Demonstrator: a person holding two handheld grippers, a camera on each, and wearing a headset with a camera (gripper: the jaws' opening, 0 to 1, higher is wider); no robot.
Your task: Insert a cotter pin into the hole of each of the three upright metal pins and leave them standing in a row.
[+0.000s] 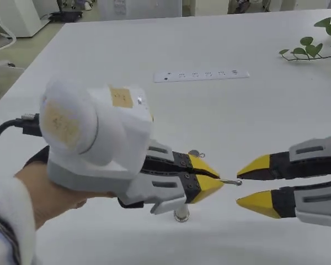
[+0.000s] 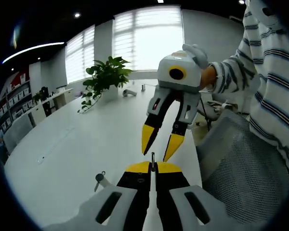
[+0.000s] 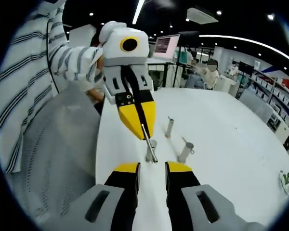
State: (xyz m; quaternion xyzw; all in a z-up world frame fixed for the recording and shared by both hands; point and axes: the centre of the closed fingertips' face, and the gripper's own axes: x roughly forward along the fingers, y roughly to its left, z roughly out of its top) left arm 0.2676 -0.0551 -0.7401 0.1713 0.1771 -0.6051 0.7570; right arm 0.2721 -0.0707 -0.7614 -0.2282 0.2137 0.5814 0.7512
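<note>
White counter (image 1: 265,121), left gripper (image 1: 209,179) fingers pressed together on a cotter pin (image 1: 230,181), held level, right gripper (image 1: 240,187) fingers spread, facing it, upright pin (image 1: 181,214) below.

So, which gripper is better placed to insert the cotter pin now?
Left, I think. The left gripper is shut on the cotter pin, close to an upright metal pin; the right gripper is open and empty.

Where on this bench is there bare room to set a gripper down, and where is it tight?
Free: table between power strip and left gripper; also below the plant. Crowded: around the upright metal pins, where the open right gripper faces the cotter pin held by the left.
</note>
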